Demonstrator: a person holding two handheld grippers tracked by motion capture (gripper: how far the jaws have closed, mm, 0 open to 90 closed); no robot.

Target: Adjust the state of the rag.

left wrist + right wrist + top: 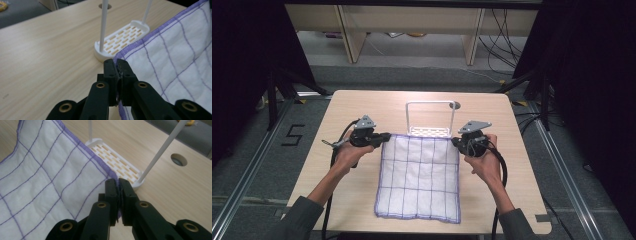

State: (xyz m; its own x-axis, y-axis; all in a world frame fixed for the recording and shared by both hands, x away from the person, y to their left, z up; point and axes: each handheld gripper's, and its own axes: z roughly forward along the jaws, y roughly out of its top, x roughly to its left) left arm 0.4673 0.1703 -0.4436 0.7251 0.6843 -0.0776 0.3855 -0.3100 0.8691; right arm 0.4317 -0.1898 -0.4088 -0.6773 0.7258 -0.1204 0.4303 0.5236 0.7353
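Table lying bare left and right of fingers; cloth spreading between them, long axis running back toward person, far edge just short of white rack. Left gripper and right gripper pinching cloth's far corners
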